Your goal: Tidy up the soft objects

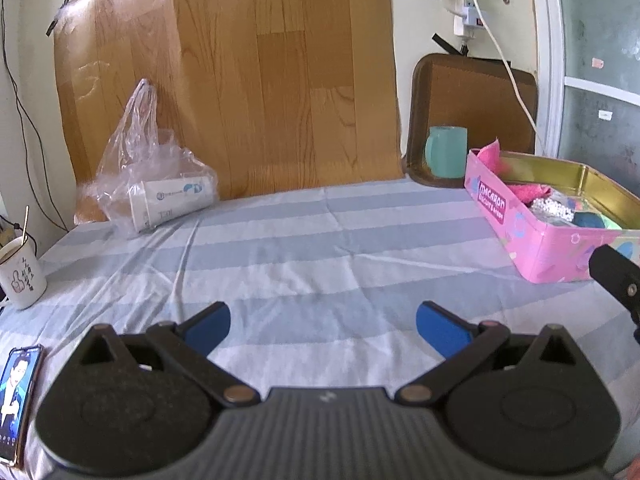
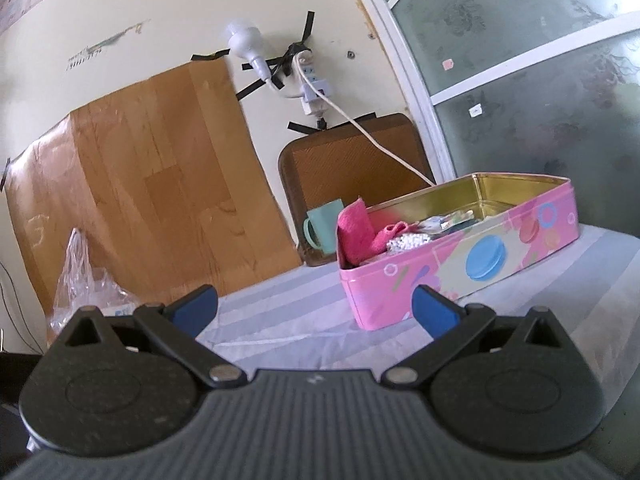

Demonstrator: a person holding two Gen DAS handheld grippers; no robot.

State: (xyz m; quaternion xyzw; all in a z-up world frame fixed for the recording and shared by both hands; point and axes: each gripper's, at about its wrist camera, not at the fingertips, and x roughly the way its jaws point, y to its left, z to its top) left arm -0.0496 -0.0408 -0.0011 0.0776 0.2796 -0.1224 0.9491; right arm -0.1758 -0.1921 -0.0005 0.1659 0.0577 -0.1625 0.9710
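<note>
At the far left of the bench (image 1: 304,240), covered in a striped cloth, stand a white mug (image 1: 22,276) and a phone (image 1: 18,396), with a clear plastic bag (image 1: 148,168) holding a paper cup further back. None of these look like the soft things to be sorted. The left tongs (image 1: 323,326) hang over bare cloth in the middle, released and empty, with open room ahead and to both sides.

The soft things lie to the right: a pink cloth (image 2: 354,232), some white beads and other bits sit inside the pink tin (image 2: 460,272), bunched toward its near-left end. The tin's long axis runs from near-left to far-right, its far end close to the glass door (image 2: 540,80). A teal cup (image 2: 324,230) stands just behind its left corner.

The right tongs (image 2: 316,308) are also spread wide and empty, pointing at the tin's near-left corner, and are plainly the nearer pair. The next reach likely goes over the tin's near wall
</note>
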